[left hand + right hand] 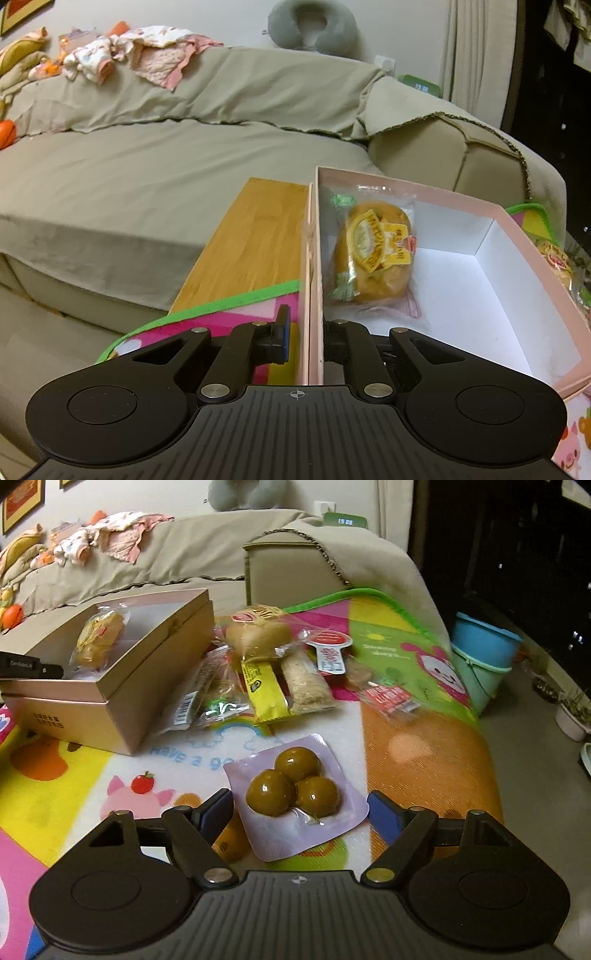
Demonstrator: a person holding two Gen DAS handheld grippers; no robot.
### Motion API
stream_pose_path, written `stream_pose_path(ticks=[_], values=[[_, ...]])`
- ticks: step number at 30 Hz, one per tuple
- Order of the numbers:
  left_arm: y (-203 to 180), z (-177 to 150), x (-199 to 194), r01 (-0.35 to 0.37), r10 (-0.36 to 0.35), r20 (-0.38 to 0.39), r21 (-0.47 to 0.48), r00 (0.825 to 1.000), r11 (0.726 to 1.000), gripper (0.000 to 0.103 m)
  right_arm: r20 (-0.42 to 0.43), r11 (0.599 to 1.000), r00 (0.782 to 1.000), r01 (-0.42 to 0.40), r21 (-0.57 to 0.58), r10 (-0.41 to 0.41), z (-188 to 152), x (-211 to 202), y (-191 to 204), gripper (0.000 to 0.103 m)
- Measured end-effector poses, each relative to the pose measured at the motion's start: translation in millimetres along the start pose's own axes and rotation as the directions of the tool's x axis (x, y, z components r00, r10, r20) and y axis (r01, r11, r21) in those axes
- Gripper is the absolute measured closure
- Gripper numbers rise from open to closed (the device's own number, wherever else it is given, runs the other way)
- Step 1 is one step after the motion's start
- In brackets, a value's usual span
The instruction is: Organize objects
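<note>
Left gripper (316, 334): my fingers straddle the near wall of the pink box (517, 236) and are clamped on it, one finger outside, one inside.
Right gripper (300, 812): my fingers stand wide apart, hovering on either side of the lilac pouch of three brown balls (295, 797), not touching it.
Pink box: open on the colourful play mat (424, 746), white inside; in the right view it sits to the left of the snack pile.
Packaged bun (373, 251): lies alone in the box, against its far left corner.
Lilac pouch: flat on the mat, just ahead of my right gripper, apart from the other snacks.
Snack pile: a second wrapped bun (258, 633), a yellow bar wrapper (264, 692), a pale cereal bar (306, 686), a red-and-white packet (330, 653), a small red packet (388, 699) and a clear wrapper (210, 698) lie close together just right of the box.
Wooden board (251, 243): lies beside the box's left wall, partly under the mat.
Sofa (147, 166): beige, behind everything, with baby clothes (122, 55) on its back.
Neck pillow (312, 26): grey, up against the wall.
Blue bucket (484, 657): on the floor past the mat's right edge.
</note>
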State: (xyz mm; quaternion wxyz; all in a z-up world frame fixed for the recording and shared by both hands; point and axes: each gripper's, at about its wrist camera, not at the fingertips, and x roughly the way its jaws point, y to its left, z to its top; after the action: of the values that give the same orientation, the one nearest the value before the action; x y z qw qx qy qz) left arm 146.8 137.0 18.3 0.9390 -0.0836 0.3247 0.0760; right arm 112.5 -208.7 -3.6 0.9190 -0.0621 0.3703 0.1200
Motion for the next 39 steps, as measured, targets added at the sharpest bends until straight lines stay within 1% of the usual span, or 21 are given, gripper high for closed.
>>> stream_pose_path(ticks=[4, 6, 10, 17, 18, 20, 21, 23, 28, 32, 35, 37, 39], values=[[5.1, 0.4, -2.2, -0.029, 0.029, 0.001, -0.015, 1.000, 0.999, 0.090, 0.017, 1.000, 1.000, 0.016, -0.005, -0.016, -1.4, 1.9, 2.7, 0.022], [7.2, 0.7, -2.2, -0.032, 0.032, 0.001, -0.005, 0.999, 0.999, 0.090, 0.025, 1.000, 1.000, 0.018, -0.003, -0.018, -1.1, 3.6, 3.3, 0.021], [6.1, 1.8, -0.9, -0.025, 0.025, -0.002, 0.018, 1.000, 1.000, 0.091, 0.038, 1.000, 0.999, 0.019, 0.016, -0.020, -3.1, 6.0, 0.6, 0.017], [3.7, -0.5, 0.2, 0.005, -0.005, 0.014, 0.008, 1.000, 1.000, 0.092, 0.039, 1.000, 0.999, 0.017, 0.009, -0.018, -2.2, 8.1, 2.2, 0.016], [3.0, -0.9, 0.3, 0.005, -0.005, 0.018, 0.009, 1.000, 1.000, 0.092, 0.038, 1.000, 0.999, 0.019, 0.007, -0.019, -3.0, 6.3, 3.3, 0.016], [3.2, -1.1, 0.5, 0.008, -0.008, 0.020, 0.009, 1.000, 1.000, 0.092, 0.035, 1.000, 0.999, 0.014, 0.003, -0.014, -2.6, 4.6, 5.0, 0.024], [3.2, -1.8, 0.2, 0.009, -0.009, 0.022, 0.011, 1.000, 1.000, 0.092, 0.033, 1.000, 0.999, 0.011, -0.002, -0.011, -1.8, 2.6, 7.2, 0.026], [3.8, -2.2, -0.2, 0.010, -0.011, 0.026, 0.016, 1.000, 1.000, 0.092, 0.030, 1.000, 0.999, 0.015, -0.015, -0.015, 0.1, -1.4, 11.1, 0.031], [3.6, -2.0, 0.6, 0.011, -0.011, 0.026, 0.017, 1.000, 1.000, 0.092, 0.010, 0.999, 1.000, -0.025, -0.028, 0.026, 4.8, -24.9, 20.0, 0.032], [4.5, -1.5, 1.1, 0.015, -0.015, 0.026, 0.012, 1.000, 1.000, 0.092, 0.028, 0.998, 0.999, -0.037, -0.058, 0.039, 17.6, -53.7, 28.1, 0.033], [5.1, -1.3, 1.7, 0.019, -0.019, 0.025, 0.007, 1.000, 1.000, 0.092, 0.076, 0.996, 0.994, -0.075, -0.044, 0.078, 36.4, -78.8, 33.0, 0.033], [5.7, -1.6, 1.7, 0.021, -0.021, 0.023, 0.006, 1.000, 1.000, 0.092, 0.128, 0.993, 0.985, -0.115, -0.038, 0.119, 55.5, -96.4, 40.5, 0.034], [6.0, -1.5, 1.7, 0.023, -0.023, 0.020, 0.004, 1.000, 1.000, 0.091, 0.187, 0.985, 0.967, -0.165, -0.052, 0.172, 77.5, -112.7, 52.2, 0.034]])
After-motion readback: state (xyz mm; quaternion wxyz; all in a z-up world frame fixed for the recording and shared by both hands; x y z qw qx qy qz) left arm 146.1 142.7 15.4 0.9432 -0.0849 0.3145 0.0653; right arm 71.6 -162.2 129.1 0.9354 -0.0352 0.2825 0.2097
